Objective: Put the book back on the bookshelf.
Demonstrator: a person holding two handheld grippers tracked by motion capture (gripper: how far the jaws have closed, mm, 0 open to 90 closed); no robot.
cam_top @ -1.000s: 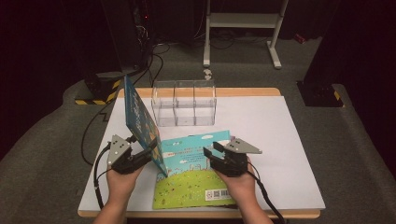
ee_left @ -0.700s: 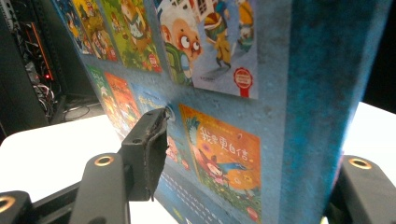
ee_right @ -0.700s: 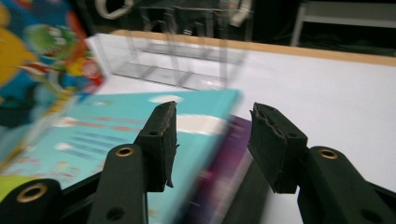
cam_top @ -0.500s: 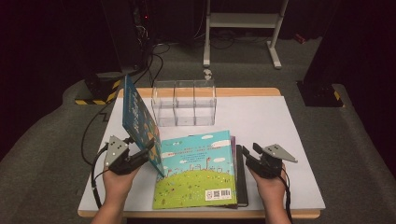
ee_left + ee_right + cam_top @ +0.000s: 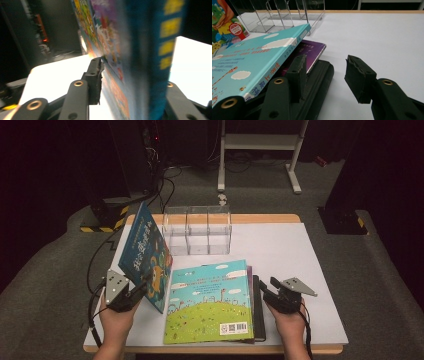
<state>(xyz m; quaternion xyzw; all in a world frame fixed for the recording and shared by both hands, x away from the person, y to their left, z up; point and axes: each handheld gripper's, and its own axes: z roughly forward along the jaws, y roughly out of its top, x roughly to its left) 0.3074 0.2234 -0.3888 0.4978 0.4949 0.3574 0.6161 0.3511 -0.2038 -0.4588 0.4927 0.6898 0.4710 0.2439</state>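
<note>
My left gripper (image 5: 131,291) has just been closing its jaws on the upright blue book (image 5: 147,254), which stands on its lower edge at the table's left, long axis running up toward the clear rack (image 5: 198,229). My right gripper (image 5: 272,292), jaws apart and empty, sits just right of the flat stack of books (image 5: 212,302), whose spines face it.

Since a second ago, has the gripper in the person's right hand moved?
Yes. The right gripper went rightward off the stack of books and now sits beside its right edge, jaws open.
</note>
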